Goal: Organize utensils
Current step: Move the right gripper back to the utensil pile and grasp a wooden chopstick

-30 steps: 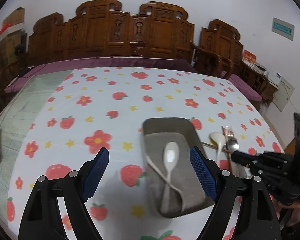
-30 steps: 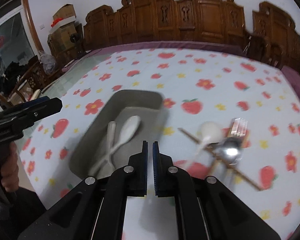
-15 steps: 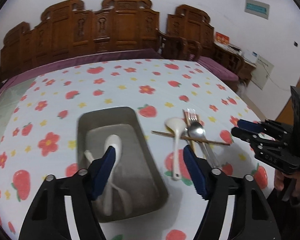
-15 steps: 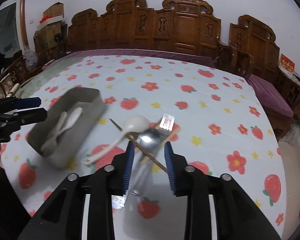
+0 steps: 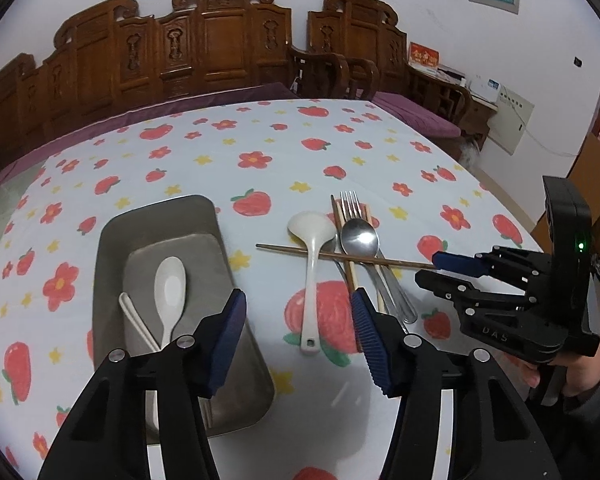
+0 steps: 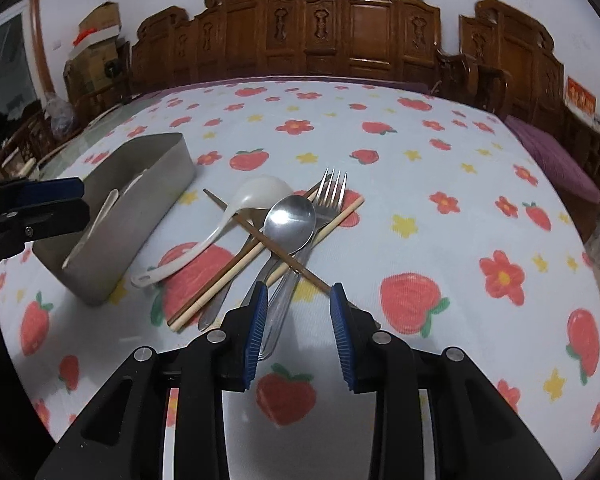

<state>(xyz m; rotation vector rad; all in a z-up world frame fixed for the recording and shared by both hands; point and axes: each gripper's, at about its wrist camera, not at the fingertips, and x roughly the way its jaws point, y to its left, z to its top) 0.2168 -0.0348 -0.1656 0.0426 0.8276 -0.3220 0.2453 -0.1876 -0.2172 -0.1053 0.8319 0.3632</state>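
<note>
A grey metal tray [image 5: 112, 240] [image 6: 168, 176] holds a white spoon [image 5: 171, 292] and a second white utensil [image 5: 134, 316]. Right of it lies a pile: a white ceramic spoon [image 5: 310, 248] [image 6: 256, 196], a metal spoon [image 5: 360, 236] [image 6: 290, 220], a fork [image 5: 350, 202] [image 6: 332, 188], a dark chopstick [image 5: 340, 256] [image 6: 268, 240] and pale chopsticks [image 6: 260, 256]. My left gripper [image 5: 298, 312] is open and empty, above the gap between tray and pile. My right gripper [image 6: 298, 304] is open and empty, just short of the utensil handles; it also shows in the left wrist view [image 5: 440, 268].
The table wears a white cloth with strawberries and flowers [image 6: 420, 184]. Carved wooden chairs [image 6: 340, 28] line the far edge, with a purple cushion [image 5: 416, 116] at right. Cardboard boxes [image 6: 100, 28] stand at far left.
My right gripper has opened and swung from over the tray to the utensil pile. My left gripper has shifted right, from over the tray toward the pile.
</note>
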